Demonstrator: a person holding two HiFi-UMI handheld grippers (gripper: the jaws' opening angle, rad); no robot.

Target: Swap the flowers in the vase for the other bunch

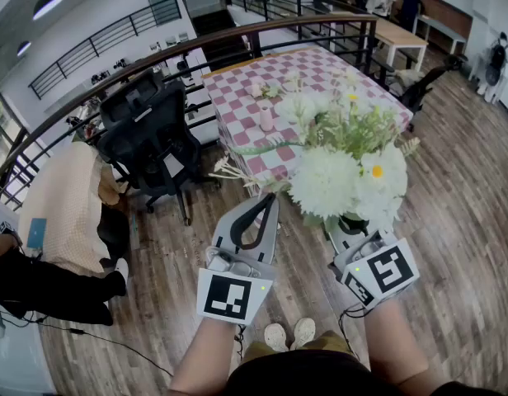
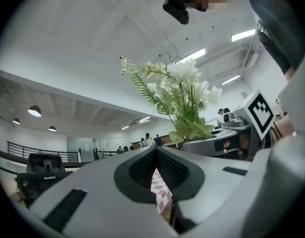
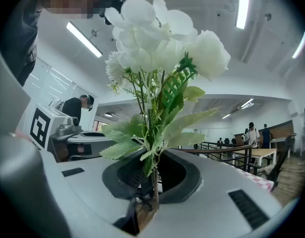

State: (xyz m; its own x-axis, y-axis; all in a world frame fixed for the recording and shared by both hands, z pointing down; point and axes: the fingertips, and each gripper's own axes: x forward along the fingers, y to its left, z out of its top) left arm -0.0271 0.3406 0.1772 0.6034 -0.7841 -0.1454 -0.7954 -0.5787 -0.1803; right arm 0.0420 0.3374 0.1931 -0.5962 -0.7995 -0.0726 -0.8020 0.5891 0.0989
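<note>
A bunch of white flowers (image 1: 346, 167) with green leaves stands upright in my right gripper (image 1: 346, 221), whose jaws are shut on the stems (image 3: 152, 175). The blooms (image 3: 160, 33) fill the right gripper view. My left gripper (image 1: 269, 200) is held beside it at the left, shut with nothing between its fingertips (image 2: 156, 148). In the left gripper view the same bunch (image 2: 184, 98) rises above the right gripper (image 2: 227, 144). Farther ahead, a pink vase (image 1: 265, 117) with a small pale bunch (image 1: 267, 91) stands on the pink-checked table (image 1: 320, 68).
A black office chair (image 1: 151, 139) stands left of the table on the wooden floor (image 1: 460, 221). A dark railing (image 1: 237, 35) runs behind the table. A beige covered surface (image 1: 64, 205) lies at the left. My shoes (image 1: 289, 334) show below the grippers.
</note>
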